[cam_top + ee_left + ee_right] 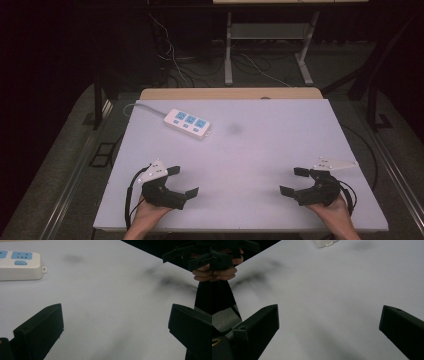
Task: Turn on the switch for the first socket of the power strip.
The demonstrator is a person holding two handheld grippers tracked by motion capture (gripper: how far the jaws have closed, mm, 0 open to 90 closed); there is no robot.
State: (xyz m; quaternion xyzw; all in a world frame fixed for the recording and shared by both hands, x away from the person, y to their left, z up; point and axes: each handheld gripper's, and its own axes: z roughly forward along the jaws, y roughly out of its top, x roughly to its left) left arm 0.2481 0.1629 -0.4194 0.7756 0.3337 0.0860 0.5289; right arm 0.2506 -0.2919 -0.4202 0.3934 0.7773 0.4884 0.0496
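Observation:
A white power strip [187,123] with blue sockets lies on the white table [280,150] at the back left, its cord running off to the left. It also shows in the left gripper view as the power strip [20,265] at the upper left, and one end of the strip [325,243] reaches the top of the right gripper view. My left gripper [182,181] rests at the front left, jaws wide apart, nothing between them. My right gripper [295,181] rests at the front right, likewise open and empty. Both point toward the table's middle.
A faint dark smudge [234,129] marks the table right of the strip. A wooden edge [230,93] lies behind the table. Cables [175,65] and a metal frame [267,45] stand on the floor beyond. Rails run along both sides of the table.

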